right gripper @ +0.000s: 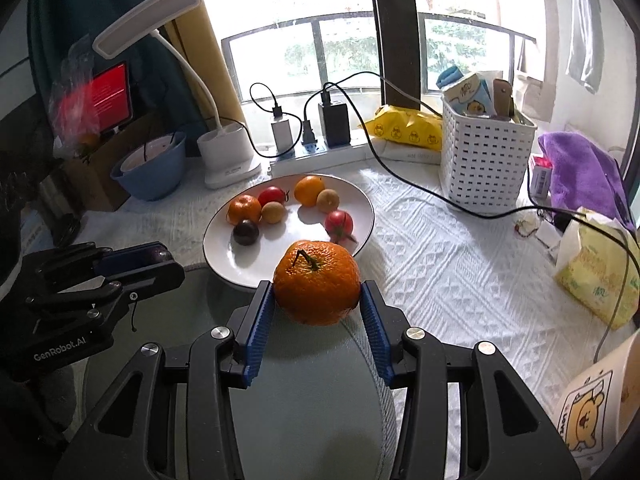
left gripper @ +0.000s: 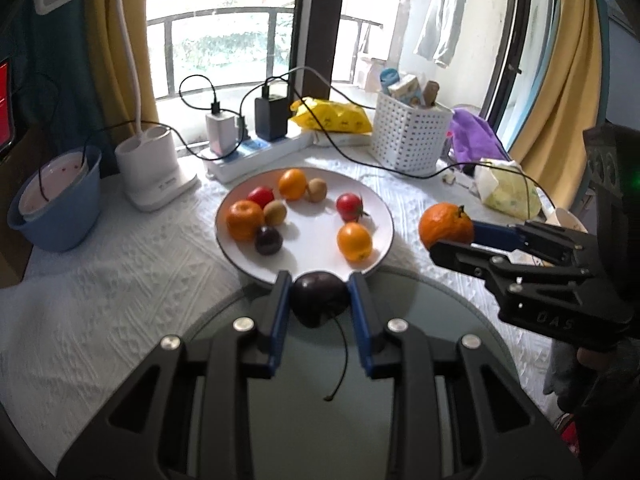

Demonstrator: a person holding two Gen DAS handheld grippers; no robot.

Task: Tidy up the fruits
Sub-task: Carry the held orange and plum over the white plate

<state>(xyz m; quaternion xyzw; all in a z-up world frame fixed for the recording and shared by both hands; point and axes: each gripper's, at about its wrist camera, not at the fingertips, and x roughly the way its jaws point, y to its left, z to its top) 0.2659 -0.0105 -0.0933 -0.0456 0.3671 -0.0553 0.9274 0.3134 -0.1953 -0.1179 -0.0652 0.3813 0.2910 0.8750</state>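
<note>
Dark plum (left gripper: 319,298) clamped in left gripper (left gripper: 319,300) at plate (left gripper: 384,216) rim; right gripper (right gripper: 317,300) grips tangerine (right gripper: 317,282).

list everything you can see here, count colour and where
white plate: 1, table centre
oranges on plate: 3, orange
tomatoes: 2, red, on plate
kiwis: 2, brown, on plate
plum on plate: 1, dark purple
held plum: 1, dark purple, at near rim
held orange: 1, orange, stem up
basket: 1, white, right of plate
power strip: 1, white, chargers plugged in, behind plate
yellow packet: 1, by window
desk lamp: 1, white, left rear
blue bowl: 1, far left
purple cloth: 1, far right
tissue pack: 1, yellow-green, right
left gripper: shut on held plum
right gripper: shut on held orange
</note>
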